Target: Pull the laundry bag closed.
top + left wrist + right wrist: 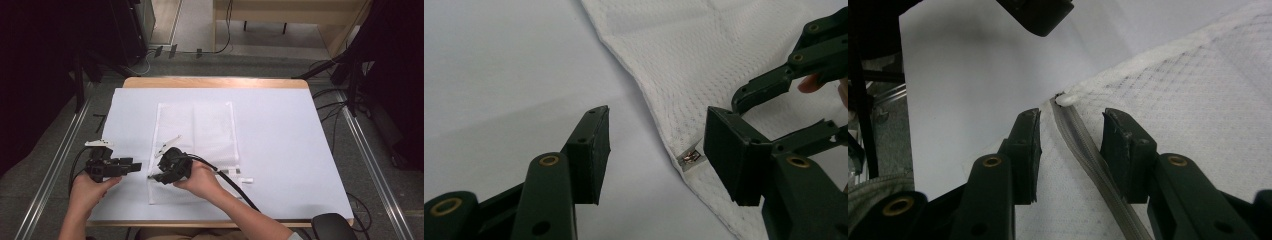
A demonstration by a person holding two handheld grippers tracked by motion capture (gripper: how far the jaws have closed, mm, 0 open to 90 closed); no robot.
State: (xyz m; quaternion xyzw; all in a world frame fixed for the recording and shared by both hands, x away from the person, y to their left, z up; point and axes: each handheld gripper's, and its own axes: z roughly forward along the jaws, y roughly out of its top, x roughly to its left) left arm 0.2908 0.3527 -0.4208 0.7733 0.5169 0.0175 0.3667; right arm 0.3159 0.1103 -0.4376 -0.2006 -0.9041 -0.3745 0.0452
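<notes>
A wooden table (215, 82) fills the middle of the high view, covered by a white sheet (280, 145). Grey floor (50, 165) surrounds it, with metal rails (372, 165) at both sides, black cables (330, 112) at right, and pale wooden furniture (290, 12) along the top edge.

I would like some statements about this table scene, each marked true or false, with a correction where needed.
1. The white mesh bag lies flat on the white table cover. True.
2. The right tool has its jaws on either side of the bag's zipper, not pressing it. True.
3. The left tool is clamped on the bag. False: its jaws are open, with the bag's edge and a small metal piece ahead.
4. The bag is black. False: it is white.
</notes>
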